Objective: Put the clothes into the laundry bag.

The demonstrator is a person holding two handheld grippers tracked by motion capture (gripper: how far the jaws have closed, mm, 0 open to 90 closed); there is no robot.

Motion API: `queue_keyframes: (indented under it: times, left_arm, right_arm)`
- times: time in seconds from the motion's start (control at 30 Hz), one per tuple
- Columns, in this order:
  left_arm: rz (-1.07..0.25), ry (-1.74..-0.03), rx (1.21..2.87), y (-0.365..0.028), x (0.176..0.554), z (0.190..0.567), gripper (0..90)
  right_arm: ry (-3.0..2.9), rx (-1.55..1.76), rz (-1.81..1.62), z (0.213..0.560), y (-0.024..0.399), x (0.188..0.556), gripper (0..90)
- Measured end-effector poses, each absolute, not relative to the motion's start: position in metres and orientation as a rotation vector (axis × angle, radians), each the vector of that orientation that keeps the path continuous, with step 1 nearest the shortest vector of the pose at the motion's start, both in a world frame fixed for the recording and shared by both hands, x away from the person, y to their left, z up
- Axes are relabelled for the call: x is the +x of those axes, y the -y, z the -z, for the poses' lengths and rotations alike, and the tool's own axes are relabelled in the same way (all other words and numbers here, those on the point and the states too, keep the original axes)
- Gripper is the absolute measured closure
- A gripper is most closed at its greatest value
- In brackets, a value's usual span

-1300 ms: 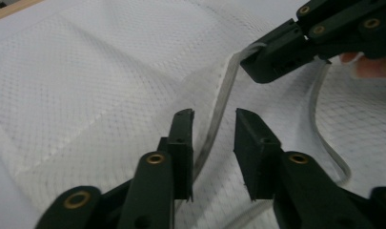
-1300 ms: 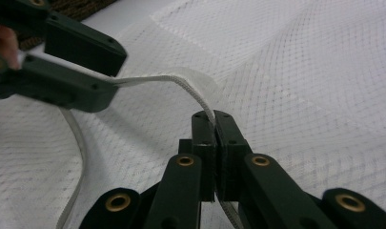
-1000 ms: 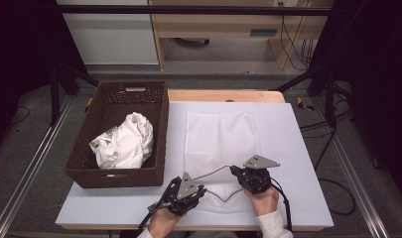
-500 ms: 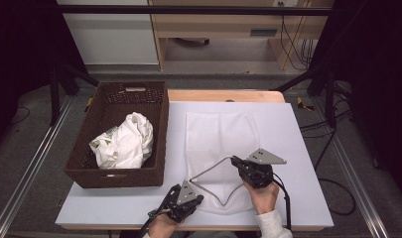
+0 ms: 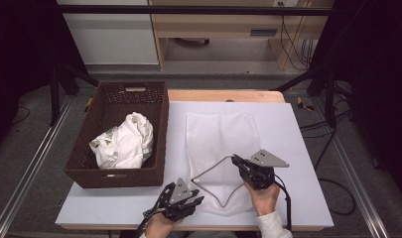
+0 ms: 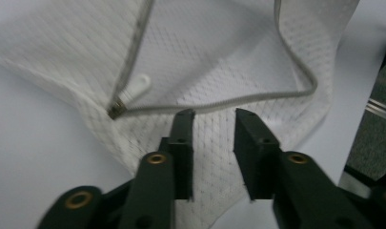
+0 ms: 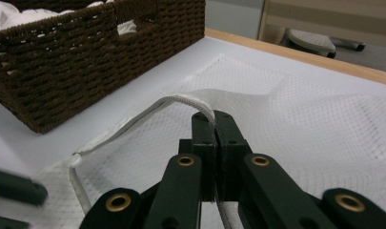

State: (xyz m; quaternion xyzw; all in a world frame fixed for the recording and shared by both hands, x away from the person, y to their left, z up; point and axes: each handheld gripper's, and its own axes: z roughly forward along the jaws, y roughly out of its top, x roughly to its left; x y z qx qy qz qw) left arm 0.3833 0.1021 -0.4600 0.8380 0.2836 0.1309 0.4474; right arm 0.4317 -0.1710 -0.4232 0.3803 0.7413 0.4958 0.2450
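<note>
- The white mesh laundry bag (image 5: 222, 148) is lying flat on the tabletop (image 5: 298, 148), just right of the brown wicker basket (image 5: 120, 136), with its near end partly unzipped and lifted.
- The right tongs (image 5: 236, 159) are pinching the zipper edge (image 7: 190, 102) of the bag's opening and holding it up off the tabletop. In the right gripper view the jaws are pressed tight together with the edge strip running between them.
- The left tongs (image 6: 213, 117) are sitting partly open, and their jaws have just been opening. In the left gripper view they're hovering over the mesh near the bag's corner with nothing pinched between them.
- The white zipper pull (image 6: 136, 88) is lying just ahead and to the left of those jaws, but that view is coming out a bit blurry, so it's hard to say how close it really is.
- From the high view the left tongs (image 5: 196, 201) are mostly covered by their own grey plate, so the gap isn't readable there.
- A crumpled white cloth (image 5: 124, 141) is sitting in the basket. It probably has a printed patch on one side, but it's too small to tell.
- Both forearms are getting cut off at the bottom of the high view, and the basket is cropped at the top left of the right gripper view.
</note>
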Motion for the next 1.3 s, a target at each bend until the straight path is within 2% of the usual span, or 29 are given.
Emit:
queue_keyframes:
  times: [0.07,0.2,0.27,0.47,0.5,0.77,0.93,1.03,1.17,1.3]
  left_arm:
    - [-0.347,-0.700,2.049,-0.107,0.382,0.452,59.4]
    - [-0.401,-0.735,1.957,-0.130,0.381,0.419,44.6]
    - [-0.442,-0.750,1.926,-0.141,0.381,0.408,41.6]
    - [-0.526,-0.814,1.865,-0.171,0.386,0.387,36.8]
    - [-0.598,-0.827,1.853,-0.179,0.387,0.380,36.1]
    - [-0.693,-0.851,1.832,-0.205,0.403,0.352,32.1]
    - [-0.795,-0.889,1.867,-0.227,0.433,0.329,28.3]
    - [-0.782,-0.951,1.881,-0.243,0.460,0.323,25.5]
    - [-0.833,-0.950,1.930,-0.251,0.480,0.324,22.7]
    - [-0.787,-1.023,1.982,-0.261,0.506,0.334,21.2]
  right_arm:
    - [-2.027,1.036,-1.348,0.424,0.171,0.432,88.6]
    - [-2.035,1.032,-1.330,0.425,0.170,0.431,88.6]
    - [-2.034,1.039,-1.334,0.425,0.171,0.431,88.5]
    - [-2.034,1.046,-1.349,0.425,0.173,0.431,88.5]
    - [-2.034,1.047,-1.351,0.425,0.173,0.431,88.5]
    - [-2.036,1.039,-1.343,0.426,0.175,0.431,88.5]
    - [-2.042,1.025,-1.325,0.427,0.174,0.431,88.5]
    - [-2.051,1.016,-1.315,0.428,0.173,0.431,88.4]
    - [-2.055,1.016,-1.318,0.428,0.174,0.431,88.3]
    - [-2.069,1.022,-1.312,0.429,0.175,0.432,88.2]
